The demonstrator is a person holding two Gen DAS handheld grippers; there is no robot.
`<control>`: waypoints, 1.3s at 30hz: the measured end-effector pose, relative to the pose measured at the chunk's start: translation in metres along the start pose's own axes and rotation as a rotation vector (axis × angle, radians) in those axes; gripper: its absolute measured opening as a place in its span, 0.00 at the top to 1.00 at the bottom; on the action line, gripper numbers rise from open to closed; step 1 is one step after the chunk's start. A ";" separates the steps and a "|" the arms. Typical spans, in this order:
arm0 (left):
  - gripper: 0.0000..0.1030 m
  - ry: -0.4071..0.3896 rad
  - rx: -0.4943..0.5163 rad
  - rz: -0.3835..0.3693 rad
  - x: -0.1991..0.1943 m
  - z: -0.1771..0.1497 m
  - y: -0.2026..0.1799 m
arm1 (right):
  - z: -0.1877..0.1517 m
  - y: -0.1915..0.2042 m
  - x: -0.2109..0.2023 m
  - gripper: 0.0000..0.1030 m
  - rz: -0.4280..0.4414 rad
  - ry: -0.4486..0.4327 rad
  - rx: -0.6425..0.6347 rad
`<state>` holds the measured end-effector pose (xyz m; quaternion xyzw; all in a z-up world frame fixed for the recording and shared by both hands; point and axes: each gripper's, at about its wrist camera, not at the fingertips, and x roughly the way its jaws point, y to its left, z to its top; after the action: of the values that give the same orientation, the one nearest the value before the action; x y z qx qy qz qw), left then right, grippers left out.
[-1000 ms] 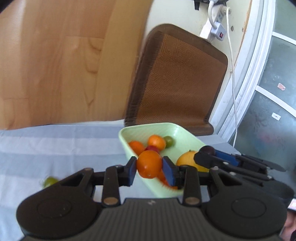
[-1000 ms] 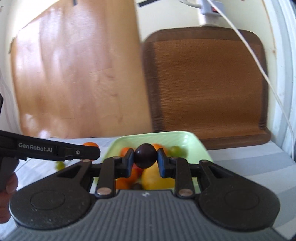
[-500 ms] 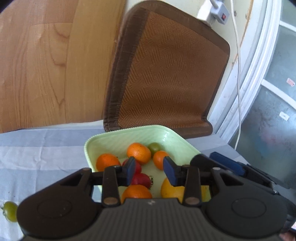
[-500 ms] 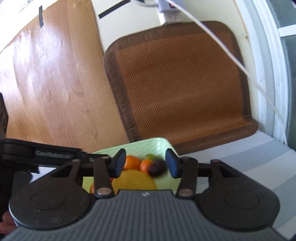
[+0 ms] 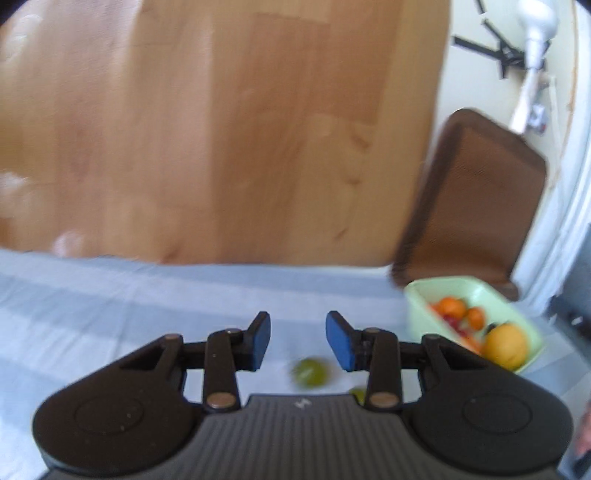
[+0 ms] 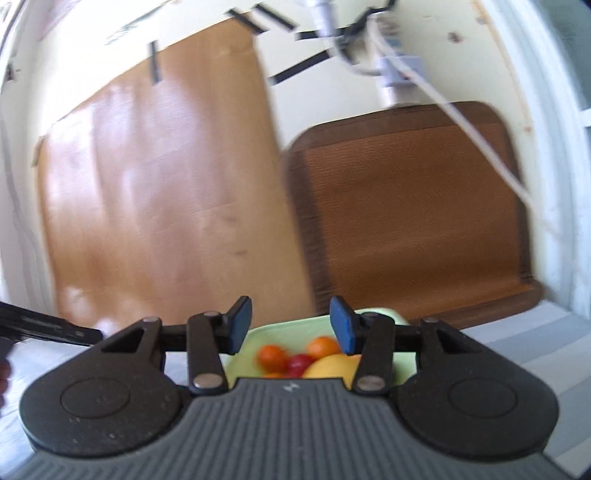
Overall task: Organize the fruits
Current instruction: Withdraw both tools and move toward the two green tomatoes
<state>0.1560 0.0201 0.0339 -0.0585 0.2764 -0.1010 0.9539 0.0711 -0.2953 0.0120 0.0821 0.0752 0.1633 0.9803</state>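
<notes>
Holding oranges (image 6: 272,357), red tomatoes (image 6: 300,363), yellow fruit (image 5: 505,344): pale green rectangular plastic bowl (image 5: 417,300). Both jaws apart, empty. No writing readable.

Cream wall (image 6: 443,22) with black tape strips (image 6: 295,72). Wooden board (image 5: 221,129) leans on it, brown woven mat (image 6: 413,218) beside. White cable (image 6: 476,136) crosses mat. Blue-grey striped cloth (image 5: 110,295) over table. Daylight, blurry.
</notes>
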 end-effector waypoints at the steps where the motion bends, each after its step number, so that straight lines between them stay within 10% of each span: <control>1: 0.67 0.008 0.014 0.040 0.000 -0.006 0.003 | -0.002 0.011 0.000 0.51 0.028 0.032 -0.014; 11: 0.62 0.059 0.008 0.149 -0.011 -0.063 0.002 | -0.045 0.077 0.002 0.52 0.085 0.300 0.057; 39: 0.60 -0.056 0.155 0.127 -0.034 -0.078 -0.024 | -0.058 0.063 -0.007 0.51 -0.079 0.251 0.234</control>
<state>0.0819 -0.0002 -0.0104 0.0306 0.2440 -0.0597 0.9675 0.0345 -0.2308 -0.0321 0.1715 0.2187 0.1240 0.9526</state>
